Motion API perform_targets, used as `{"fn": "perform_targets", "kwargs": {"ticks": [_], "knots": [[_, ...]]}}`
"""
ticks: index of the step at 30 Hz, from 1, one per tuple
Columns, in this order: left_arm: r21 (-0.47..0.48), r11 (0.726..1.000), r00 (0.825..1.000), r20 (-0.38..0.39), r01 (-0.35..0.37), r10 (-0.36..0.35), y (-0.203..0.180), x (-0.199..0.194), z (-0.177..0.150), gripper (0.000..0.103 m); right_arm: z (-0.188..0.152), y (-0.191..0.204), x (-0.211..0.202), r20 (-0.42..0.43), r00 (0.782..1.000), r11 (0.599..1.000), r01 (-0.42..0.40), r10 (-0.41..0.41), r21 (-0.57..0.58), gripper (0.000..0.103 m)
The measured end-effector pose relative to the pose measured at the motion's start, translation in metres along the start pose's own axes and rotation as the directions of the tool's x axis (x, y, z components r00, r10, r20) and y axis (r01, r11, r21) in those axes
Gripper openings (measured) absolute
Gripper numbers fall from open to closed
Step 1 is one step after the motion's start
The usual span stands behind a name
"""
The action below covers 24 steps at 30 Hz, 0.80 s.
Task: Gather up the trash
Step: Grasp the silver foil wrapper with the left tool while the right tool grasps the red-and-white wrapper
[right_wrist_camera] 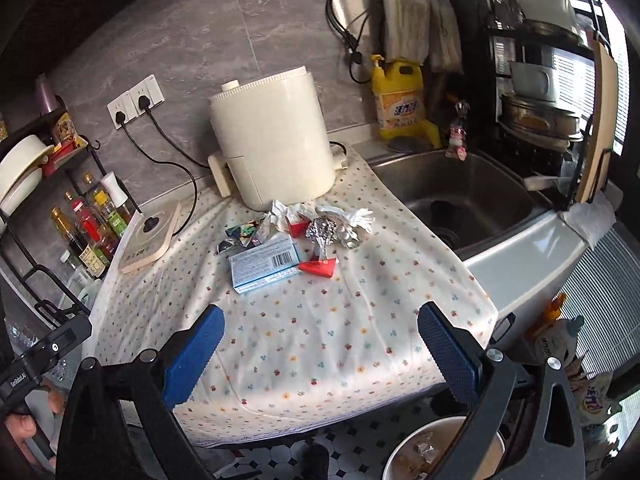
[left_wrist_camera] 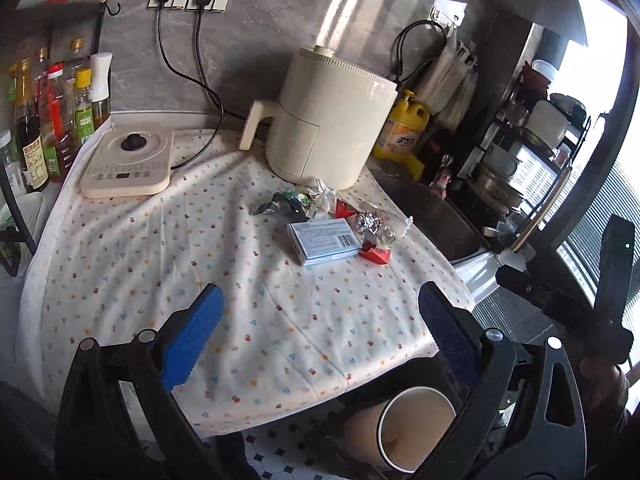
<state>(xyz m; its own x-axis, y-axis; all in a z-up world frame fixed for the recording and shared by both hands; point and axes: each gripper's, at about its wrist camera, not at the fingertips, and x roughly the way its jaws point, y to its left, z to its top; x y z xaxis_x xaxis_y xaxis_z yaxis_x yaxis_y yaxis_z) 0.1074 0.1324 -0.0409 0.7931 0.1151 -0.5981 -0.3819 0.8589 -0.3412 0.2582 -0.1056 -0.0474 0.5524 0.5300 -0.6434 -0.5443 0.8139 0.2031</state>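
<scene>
The trash pile (left_wrist_camera: 332, 224), a light blue carton (right_wrist_camera: 266, 264) with red (right_wrist_camera: 319, 268), foil (right_wrist_camera: 322, 232) and dark wrappers (right_wrist_camera: 240, 238) around it, lies on the cloth-covered worktop (right_wrist_camera: 320, 340) well ahead of both grippers, at twelve o'clock from the left gripper (left_wrist_camera: 320, 332) and at eleven o'clock from the right gripper (right_wrist_camera: 320, 344). Both pairs of blue fingers (left_wrist_camera: 192, 340) stand spread wide and pinch nothing. Open cloth lies between fingers and pile. Behind the pile, just beside it, stands a cream air fryer (right_wrist_camera: 272, 140); the sink (right_wrist_camera: 460, 200) borders the cloth at two o'clock in the right view. Below the worktop's near edge at five o'clock stands a round bin (right_wrist_camera: 420, 452) holding scraps.
</scene>
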Motion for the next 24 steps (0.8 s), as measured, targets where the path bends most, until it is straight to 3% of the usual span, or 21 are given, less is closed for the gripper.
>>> {"fn": "perform_targets", "kwargs": {"ticks": [10,17,24], "knots": [[-0.020,1.000,0.999,0.036,0.022,-0.021,0.047,0.030,0.039,0.097,0.025,0.033,0.037,0.018,1.000,1.000,0.014,-0.014,0.000,0.095],[0.011,0.996,0.996,-0.041,0.083,-0.082,0.067,0.084,0.057,0.096,0.033,0.036,0.061,0.012,0.999,0.998,0.034,-0.035,0.055,0.095],[0.047,0.988,0.983,-0.122,0.144,-0.137,0.073,0.142,0.076,0.091,0.026,0.030,0.086,-0.049,0.995,0.987,0.093,-0.088,0.134,0.090]]}}
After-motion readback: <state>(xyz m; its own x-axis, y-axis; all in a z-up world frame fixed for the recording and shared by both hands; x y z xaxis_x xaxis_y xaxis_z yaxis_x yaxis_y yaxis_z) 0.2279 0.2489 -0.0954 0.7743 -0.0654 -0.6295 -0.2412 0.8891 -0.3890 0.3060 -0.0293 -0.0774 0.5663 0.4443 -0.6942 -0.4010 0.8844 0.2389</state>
